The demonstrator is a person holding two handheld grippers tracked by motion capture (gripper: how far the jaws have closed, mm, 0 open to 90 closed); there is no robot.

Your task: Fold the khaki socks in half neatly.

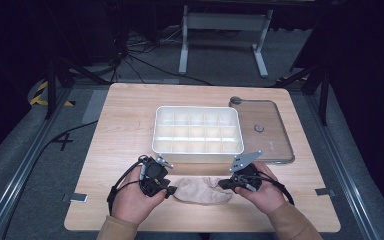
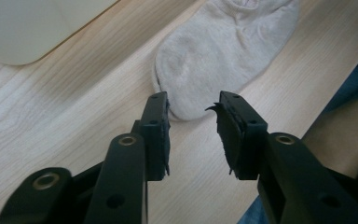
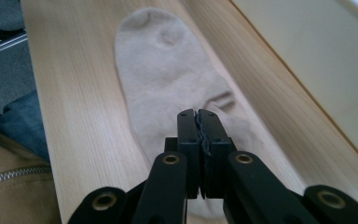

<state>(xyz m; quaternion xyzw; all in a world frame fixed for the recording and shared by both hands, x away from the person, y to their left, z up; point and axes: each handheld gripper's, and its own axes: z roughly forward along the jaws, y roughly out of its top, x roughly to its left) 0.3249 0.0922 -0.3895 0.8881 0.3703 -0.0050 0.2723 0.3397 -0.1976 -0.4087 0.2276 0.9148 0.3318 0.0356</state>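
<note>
A small beige sock point(image 1: 202, 190) lies flat on the wooden table point(image 1: 125, 120), low in the middle of the high view, just below the white box with little squares point(image 1: 198, 131). The sock is soft and fuzzy, with a round end and a few wrinkles. In the left gripper view it sits at the top middle, and its round end point(image 2: 186, 109) lies just past the tips of the two black jaws. In the right gripper view the sock point(image 3: 168, 70) runs from the top middle down under the jaws. The left gripper point(image 1: 169, 190) is at the sock's left end in the high view, held in the left hand point(image 1: 132, 200); its jaws stand partly open with a gap between them and nothing in it. The right gripper point(image 1: 223, 184) is at the sock's right end, held in the right hand point(image 1: 265, 192). Its jaws are pressed tight together over the sock, and I cannot tell if they pinch any cloth. Both hands come up from the bottom of the high view, with tan sleeves point(image 1: 290, 225), and both grippers point inward at each other.
</note>
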